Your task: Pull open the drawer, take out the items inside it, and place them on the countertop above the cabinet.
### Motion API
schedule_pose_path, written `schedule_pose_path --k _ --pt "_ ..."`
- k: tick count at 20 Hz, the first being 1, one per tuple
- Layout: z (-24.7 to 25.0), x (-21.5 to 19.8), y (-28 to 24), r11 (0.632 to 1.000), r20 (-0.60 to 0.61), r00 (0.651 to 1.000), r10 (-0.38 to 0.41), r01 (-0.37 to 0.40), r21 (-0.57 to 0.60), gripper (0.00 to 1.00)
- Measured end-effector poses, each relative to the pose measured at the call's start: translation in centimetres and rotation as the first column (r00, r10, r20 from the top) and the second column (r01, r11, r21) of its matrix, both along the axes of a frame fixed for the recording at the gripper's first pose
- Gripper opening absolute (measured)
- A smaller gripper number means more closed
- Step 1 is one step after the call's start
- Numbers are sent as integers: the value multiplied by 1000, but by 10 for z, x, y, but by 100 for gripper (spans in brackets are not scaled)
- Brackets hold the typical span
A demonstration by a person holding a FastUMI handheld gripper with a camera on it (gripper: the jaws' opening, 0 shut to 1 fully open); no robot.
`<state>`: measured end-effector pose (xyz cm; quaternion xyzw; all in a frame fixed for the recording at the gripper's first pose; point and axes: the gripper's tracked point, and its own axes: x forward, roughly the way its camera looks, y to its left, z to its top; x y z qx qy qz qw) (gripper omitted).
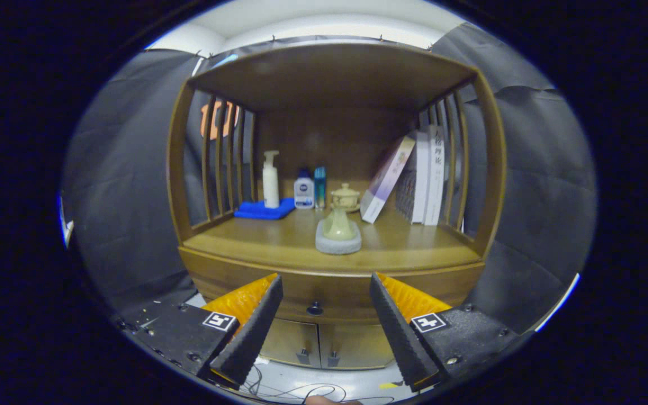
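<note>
- The gripper (324, 298) has its fingers spread wide and grips nothing; it sits in front of the cabinet (332, 264), apart from it.
- The drawer (329, 292) is closed, its front running under the countertop (279, 244). Its small dark knob (315, 308) shows between the fingers and beyond them, a little left of centre.
- Whatever lies inside the drawer is hidden.
- Below the drawer sit two cabinet doors (324, 343) with small handles near their shared seam.
- On the countertop: a pale pot on a grey stone coaster (338, 230) near the front edge; further back a lidded cup (346, 198), a pump bottle (270, 180) on a blue cloth (264, 210), two smaller bottles (310, 190), and books (414, 177) leaning at the far right.
- Risk: the knob is small, so I judge an off-centre closing could slip off it and leave the drawer shut.
- Risk: an approach aimed too low could catch a door handle instead.
- Risk: the pot stands just above the drawer, so lifting items out carelessly could knock it; free space lies to its left and right.
</note>
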<state>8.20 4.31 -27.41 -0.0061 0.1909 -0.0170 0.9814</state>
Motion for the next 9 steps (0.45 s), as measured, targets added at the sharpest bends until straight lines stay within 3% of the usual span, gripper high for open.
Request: schedule_pose_path --k 9 --pt "166 -90 -5 998 242 968 62 -67 12 100"
